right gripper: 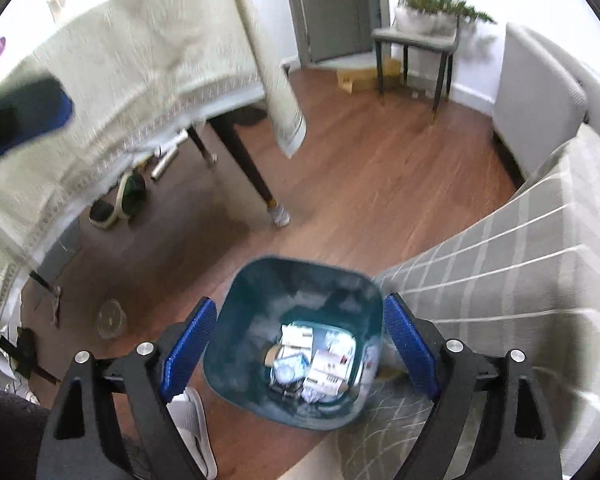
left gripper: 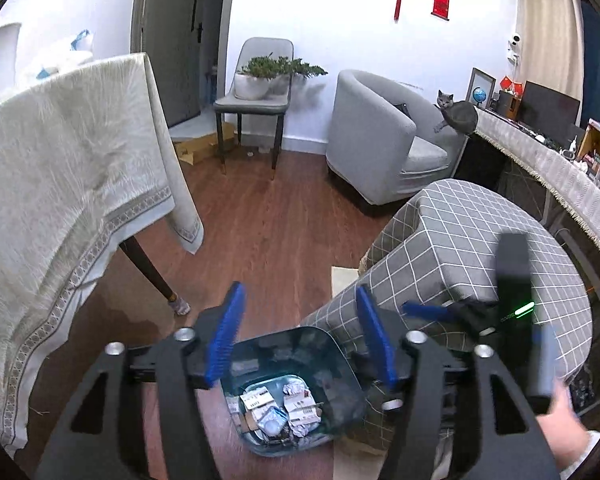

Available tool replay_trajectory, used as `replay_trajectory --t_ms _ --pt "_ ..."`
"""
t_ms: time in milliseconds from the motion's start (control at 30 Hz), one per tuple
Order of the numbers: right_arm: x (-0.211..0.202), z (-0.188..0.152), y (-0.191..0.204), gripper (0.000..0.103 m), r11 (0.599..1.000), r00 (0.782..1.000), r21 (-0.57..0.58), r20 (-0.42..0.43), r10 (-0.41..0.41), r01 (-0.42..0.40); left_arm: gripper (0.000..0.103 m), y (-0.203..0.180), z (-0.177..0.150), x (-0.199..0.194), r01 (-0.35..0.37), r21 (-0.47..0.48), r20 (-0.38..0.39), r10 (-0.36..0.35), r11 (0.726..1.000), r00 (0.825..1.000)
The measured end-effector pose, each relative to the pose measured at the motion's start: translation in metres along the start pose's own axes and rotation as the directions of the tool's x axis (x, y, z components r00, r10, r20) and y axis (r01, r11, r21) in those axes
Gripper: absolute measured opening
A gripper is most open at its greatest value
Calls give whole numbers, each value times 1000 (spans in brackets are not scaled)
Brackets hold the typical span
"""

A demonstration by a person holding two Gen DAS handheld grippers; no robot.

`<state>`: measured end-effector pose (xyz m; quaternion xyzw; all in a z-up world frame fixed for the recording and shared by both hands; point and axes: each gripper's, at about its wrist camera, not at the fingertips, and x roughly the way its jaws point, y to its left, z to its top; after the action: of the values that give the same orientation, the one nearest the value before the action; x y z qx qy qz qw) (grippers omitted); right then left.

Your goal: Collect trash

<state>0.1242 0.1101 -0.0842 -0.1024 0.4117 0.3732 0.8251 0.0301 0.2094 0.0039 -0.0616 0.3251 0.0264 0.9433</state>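
A dark teal trash bin (left gripper: 332, 360) stands on the wood floor, holding crumpled paper and wrappers (left gripper: 278, 408). My left gripper (left gripper: 298, 312) is open and empty, above the bin. In the right wrist view the bin (right gripper: 296, 280) sits right below, trash (right gripper: 312, 364) at its bottom. My right gripper (right gripper: 296, 340) is open and empty, its blue pads either side of the bin's mouth. The right gripper also shows at the right in the left wrist view (left gripper: 480, 316), held by a hand.
A table with a cream cloth (left gripper: 60, 168) stands left, its leg (left gripper: 152, 272) near the bin. A grey checked cover (left gripper: 480, 240) lies right of the bin. A grey armchair (left gripper: 384, 148), a chair with a plant (left gripper: 256, 96) and a cat (left gripper: 458, 114) are farther back.
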Motion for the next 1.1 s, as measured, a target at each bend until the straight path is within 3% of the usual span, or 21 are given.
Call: replay_trajectory --t_ms 167,233,367,533,700,867,1100 --pt "-59 8 -20 87 999 990 43 141 -22 17 81 -12 -3 -4 5 -12 22 -5 1000 1000" --pt "-81 6 -30 90 997 981 61 185 -60 49 91 -19 -6 -6 -4 -10 40 5 1000 999" --pt "-120 -9 -55 99 986 958 124 250 -140 112 95 -35 -13 -9 -6 -3 64 6 1000 998" --pt "-160 -37 -85 100 960 923 170 280 -263 222 98 -51 -24 -7 8 9 61 -8 1000 998" --pt "-193 -70 -114 100 929 889 232 295 -351 290 99 -62 -35 -8 -33 32 56 31 999 998" --pt "-211 -94 -129 100 910 869 251 296 -397 330 99 -72 -45 -11 -45 55 57 42 997 998" --pt "-230 -116 -133 100 911 859 241 318 -401 336 99 -80 -53 -16 -53 66 75 48 996 996"
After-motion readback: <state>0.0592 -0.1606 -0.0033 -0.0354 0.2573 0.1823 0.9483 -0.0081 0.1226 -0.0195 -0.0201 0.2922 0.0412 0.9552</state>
